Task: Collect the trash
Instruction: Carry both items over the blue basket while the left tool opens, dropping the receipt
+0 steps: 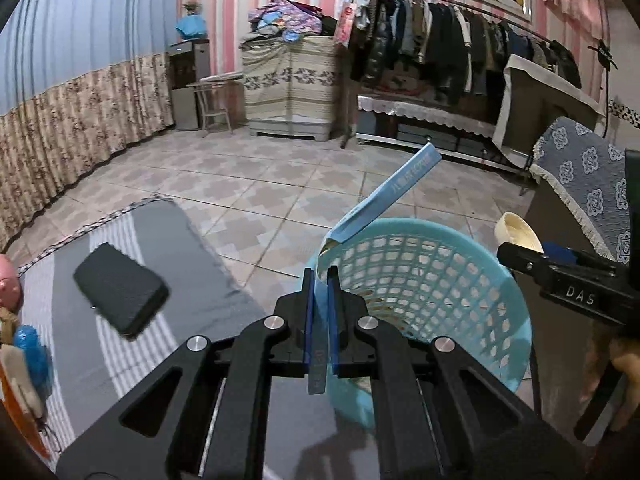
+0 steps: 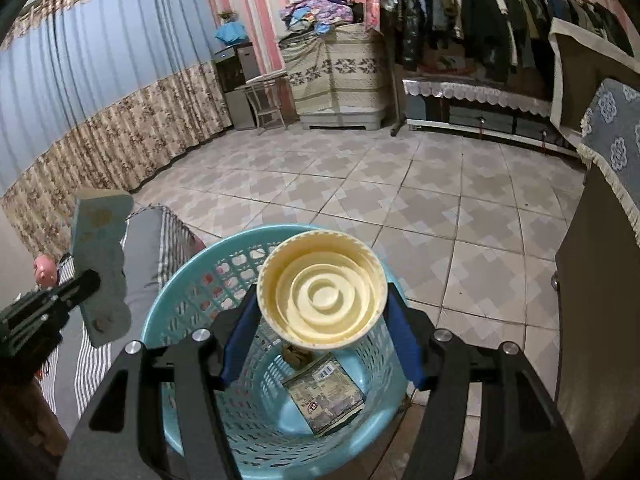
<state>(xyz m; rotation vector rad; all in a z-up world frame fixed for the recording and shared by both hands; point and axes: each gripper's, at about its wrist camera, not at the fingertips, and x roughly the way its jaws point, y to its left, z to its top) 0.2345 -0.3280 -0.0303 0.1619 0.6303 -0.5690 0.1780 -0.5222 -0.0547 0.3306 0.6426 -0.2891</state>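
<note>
Cream plastic lid [image 2: 322, 290] sitting clamped in my right hand-held gripper [image 2: 320, 344], hanging directly over turquoise basket [image 2: 176, 304]. Left hand-held gripper [image 1: 320, 280] pinching blue box [image 1: 386, 198], long axis angling up beyond basket's near rim.

Pink-striped walls [image 1: 232, 20], blue curtains [image 1: 80, 40] (floral-trimmed), patterned tile floor [image 2: 400, 184] — a crowded clothes rack [image 1: 460, 36] behind.

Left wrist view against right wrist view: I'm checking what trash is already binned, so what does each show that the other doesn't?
Only the left wrist view shows the black phone on the table. Only the right wrist view shows the basket's bottom, where a packet and a brown scrap lie. Both show the blue basket, the blue box pinched in the left gripper, and the cream cup in the right gripper.
</note>
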